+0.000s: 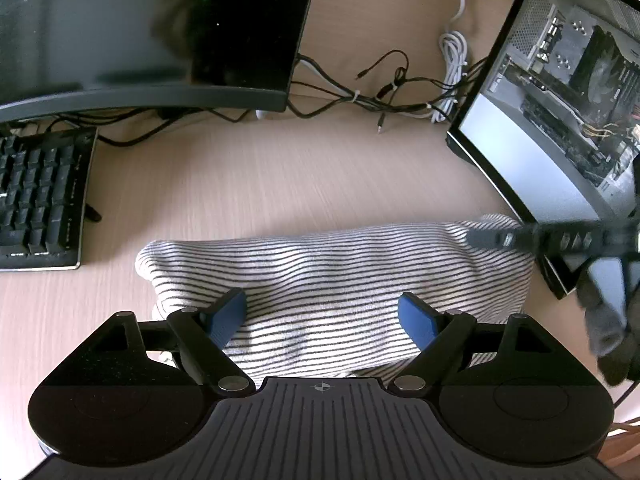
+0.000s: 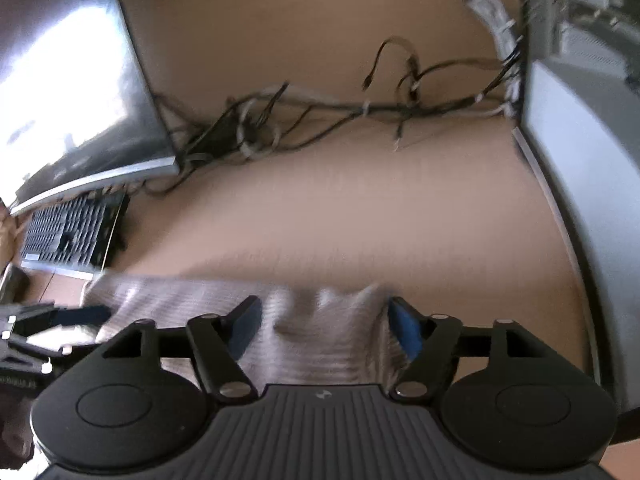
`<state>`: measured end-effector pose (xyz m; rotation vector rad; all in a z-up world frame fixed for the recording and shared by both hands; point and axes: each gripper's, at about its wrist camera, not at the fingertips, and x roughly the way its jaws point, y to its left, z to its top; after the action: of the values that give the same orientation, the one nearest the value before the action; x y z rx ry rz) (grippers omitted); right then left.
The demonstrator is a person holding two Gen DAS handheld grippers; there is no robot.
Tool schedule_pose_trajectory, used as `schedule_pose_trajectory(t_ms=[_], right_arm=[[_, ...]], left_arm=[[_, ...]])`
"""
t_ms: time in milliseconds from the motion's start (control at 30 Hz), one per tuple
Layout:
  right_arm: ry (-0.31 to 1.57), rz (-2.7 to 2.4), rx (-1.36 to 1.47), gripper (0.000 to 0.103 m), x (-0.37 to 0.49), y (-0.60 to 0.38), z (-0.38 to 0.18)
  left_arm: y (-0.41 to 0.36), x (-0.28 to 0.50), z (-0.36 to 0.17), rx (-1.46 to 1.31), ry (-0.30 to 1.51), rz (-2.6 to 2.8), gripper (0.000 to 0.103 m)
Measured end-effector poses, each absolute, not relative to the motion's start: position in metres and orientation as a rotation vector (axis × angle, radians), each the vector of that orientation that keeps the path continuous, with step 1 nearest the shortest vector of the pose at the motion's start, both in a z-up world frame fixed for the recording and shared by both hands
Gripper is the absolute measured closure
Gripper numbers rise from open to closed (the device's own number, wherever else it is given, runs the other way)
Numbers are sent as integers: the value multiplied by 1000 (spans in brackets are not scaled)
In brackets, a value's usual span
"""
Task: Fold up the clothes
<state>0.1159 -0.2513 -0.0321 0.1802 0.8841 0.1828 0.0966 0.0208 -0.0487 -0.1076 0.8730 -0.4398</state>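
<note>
Item: white garment with thin black stripes, soft knit, folded (image 1: 332, 276), lying on the pale wood-grain desk (image 1: 248, 184); we find it directly ahead of and beneath both tools, its long folded edge running left to right

Left gripper, black frame with blue pads (image 1: 322, 316): we record the jaws standing wide apart over the striped cloth, the cloth lying loose between them; the pads (image 1: 230, 314) look to sit just above or lightly on the fabric without pinching it, so we list it as released

Right gripper, same build (image 2: 322, 326): jaws parted, a rumpled rise of the garment (image 2: 320, 320) between them; the right-hand blue pad (image 2: 406, 330) sits against the cloth's edge, the left one is beside it, and we see no squeeze, though blur leaves exact contact unclear

Surroundings, left to right, left wrist view: black keyboard (image 1: 40, 196), dark curved monitor (image 1: 152, 28), tangle of black and white cables (image 1: 400, 96), open-sided computer case (image 1: 560, 100)

Left wrist view only: sharp stripes, the case's inner hardware, and the right gripper entering at the right edge, blurred (image 1: 560, 236)

Right wrist view only: the left gripper at the far left (image 2: 36, 328), glare on the monitor (image 2: 68, 92), all of it smeared by motion
</note>
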Motion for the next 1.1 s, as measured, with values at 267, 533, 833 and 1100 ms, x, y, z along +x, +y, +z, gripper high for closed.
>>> schedule_pose_trajectory(t_ms=[267,533,833,1100], right_arm=[[943,189,226,29,120,-259,-58],[881,252,187,50,118,-254,-53],[765,241,128,69,162,-242,-33],[761,192,72,65,147,-259,-48]], left_arm=[[70,112,-9,-222,754,-255,16],[62,138,-65,-299,1007,-241,25],[54,179,-40,-249,857,-297,54],[46,155,-68,-169,893,-287,50]])
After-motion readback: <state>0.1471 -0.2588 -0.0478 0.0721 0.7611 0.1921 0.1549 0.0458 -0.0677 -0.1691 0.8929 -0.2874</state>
